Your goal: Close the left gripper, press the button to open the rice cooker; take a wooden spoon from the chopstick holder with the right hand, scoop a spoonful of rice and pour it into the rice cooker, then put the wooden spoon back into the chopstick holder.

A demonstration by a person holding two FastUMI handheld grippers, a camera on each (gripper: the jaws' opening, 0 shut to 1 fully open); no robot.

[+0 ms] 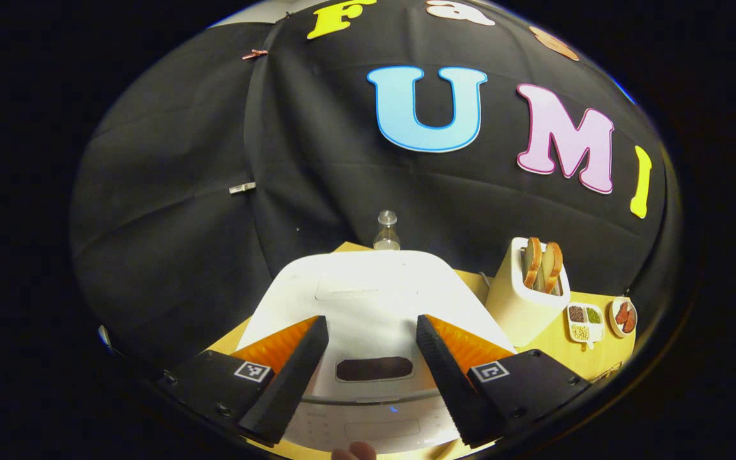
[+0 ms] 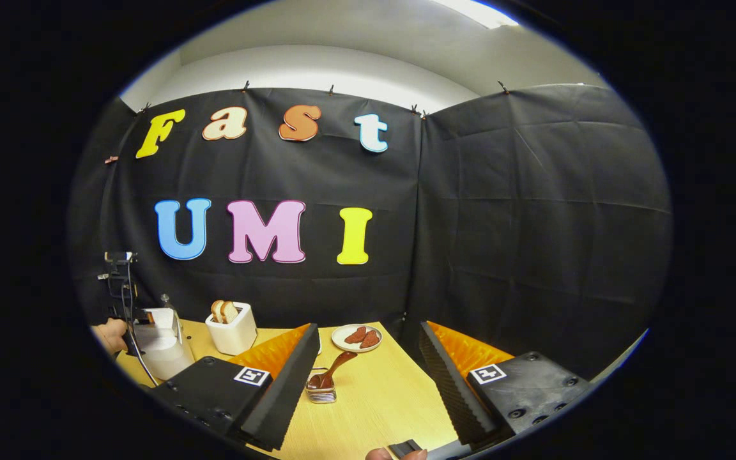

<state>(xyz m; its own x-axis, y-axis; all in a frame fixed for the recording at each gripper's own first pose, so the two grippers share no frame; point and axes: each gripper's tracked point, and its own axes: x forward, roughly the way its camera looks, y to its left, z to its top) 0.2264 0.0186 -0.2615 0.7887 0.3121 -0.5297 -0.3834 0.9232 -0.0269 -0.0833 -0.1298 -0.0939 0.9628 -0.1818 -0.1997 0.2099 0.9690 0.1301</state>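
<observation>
Rice cooker (image 1: 368, 300): white, lid down, directly ahead of the left gripper and seen from above; also at the far left of the right gripper view, on the wooden surface (image 2: 381, 396).
Cooker front: a dark oval window sits in the lid between the two fingers, with a pale control panel below it; any lettering there is too small to read.
Left gripper (image 1: 371, 335): hangs over the front of the cooker lid, fingers spread wide, nothing between them.
Right gripper (image 2: 368, 358): held above the surface, fingers spread apart and empty.
Markers: each gripper carries a small square black-and-white coded tag on either finger mount; no words on them.
Wooden spoon (image 2: 333, 370): brown, leaning in the chopstick holder, handle tilted up toward the right.
Chopstick holder (image 2: 321, 391): small metal rack on the surface, between the right gripper's fingers and a little ahead of them.
Toaster (image 1: 524, 291): cream, two slices of toast upright in its slots, just right of the cooker.
Divided dish (image 1: 584, 321): white, small portions of grains in separate compartments, right of the toaster.
Plate (image 2: 356, 337): white, reddish pieces on it, beyond the chopstick holder.
Glass bottle (image 1: 386, 231): clear, behind the cooker.
Hand (image 2: 111, 335): at the left edge, beside the cooker.
Brands: none legible.
</observation>
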